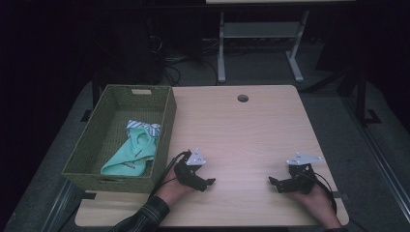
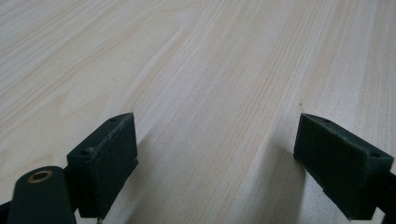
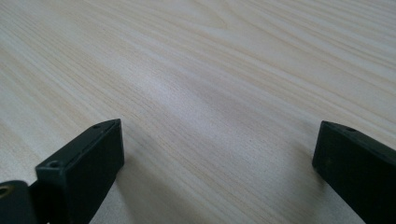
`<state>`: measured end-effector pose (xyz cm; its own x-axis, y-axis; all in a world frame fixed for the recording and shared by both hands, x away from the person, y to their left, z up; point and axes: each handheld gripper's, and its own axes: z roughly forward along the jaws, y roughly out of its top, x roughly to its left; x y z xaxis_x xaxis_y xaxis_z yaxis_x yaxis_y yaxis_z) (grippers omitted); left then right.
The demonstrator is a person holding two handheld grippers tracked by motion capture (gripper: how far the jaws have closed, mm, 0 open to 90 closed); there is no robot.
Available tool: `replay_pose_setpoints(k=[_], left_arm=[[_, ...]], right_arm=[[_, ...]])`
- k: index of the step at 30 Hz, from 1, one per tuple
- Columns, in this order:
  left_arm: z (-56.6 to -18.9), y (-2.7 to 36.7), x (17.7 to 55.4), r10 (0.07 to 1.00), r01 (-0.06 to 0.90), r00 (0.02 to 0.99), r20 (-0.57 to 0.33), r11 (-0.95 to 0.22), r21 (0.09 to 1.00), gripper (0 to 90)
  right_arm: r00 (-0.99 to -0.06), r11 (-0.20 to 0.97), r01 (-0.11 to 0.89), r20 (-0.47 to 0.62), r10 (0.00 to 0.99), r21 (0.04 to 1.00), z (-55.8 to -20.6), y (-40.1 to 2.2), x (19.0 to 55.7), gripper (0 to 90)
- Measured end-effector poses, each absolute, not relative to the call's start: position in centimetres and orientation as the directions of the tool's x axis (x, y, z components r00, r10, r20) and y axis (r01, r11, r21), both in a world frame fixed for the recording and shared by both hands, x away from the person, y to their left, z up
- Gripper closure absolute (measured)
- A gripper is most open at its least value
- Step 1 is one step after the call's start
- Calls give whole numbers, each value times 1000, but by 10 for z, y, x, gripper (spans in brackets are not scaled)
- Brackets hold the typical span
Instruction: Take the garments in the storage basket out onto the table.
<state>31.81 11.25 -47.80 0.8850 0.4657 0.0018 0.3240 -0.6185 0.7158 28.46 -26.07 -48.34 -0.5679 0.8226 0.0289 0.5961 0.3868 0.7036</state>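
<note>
Wicker basket (image 1: pixel 167 121) holds mint cloth (image 1: pixel 129 157), striped cloth (image 1: pixel 143 127)
left gripper (image 1: pixel 209 184), right gripper (image 1: pixel 271 181) jaws wide apart, empty, on table (image 1: pixel 241 135)

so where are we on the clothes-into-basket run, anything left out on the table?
Looks done: a mint green garment and a striped cloth lie inside the wicker basket. In hand: nothing. The left gripper and right gripper rest low over the bare wooden table, jaws open with only wood between them. Left: no clothing visible outside the basket, so probably nothing more to load.
</note>
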Motion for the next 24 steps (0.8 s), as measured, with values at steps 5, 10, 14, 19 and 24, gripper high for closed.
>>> replay_pose_setpoints(k=[5,10,14,19,24], left_arm=[[-478,111,319,473,330,881,0,-616,716,125],[-478,111,319,476,333,880,-2,-614,715,124],[-477,111,319,476,338,879,-3,-621,707,128],[-475,111,320,476,341,880,-1,-629,699,132],[-471,111,320,478,346,878,-9,-623,701,133]], right_arm=[[-568,387,596,29,822,704,-483,-261,285,15],[-568,384,597,32,823,704,-483,-261,285,15],[-570,388,594,28,821,704,-483,-261,285,15],[-568,387,596,29,823,703,-483,-261,285,15],[-569,389,593,25,822,705,-483,-261,285,15]])
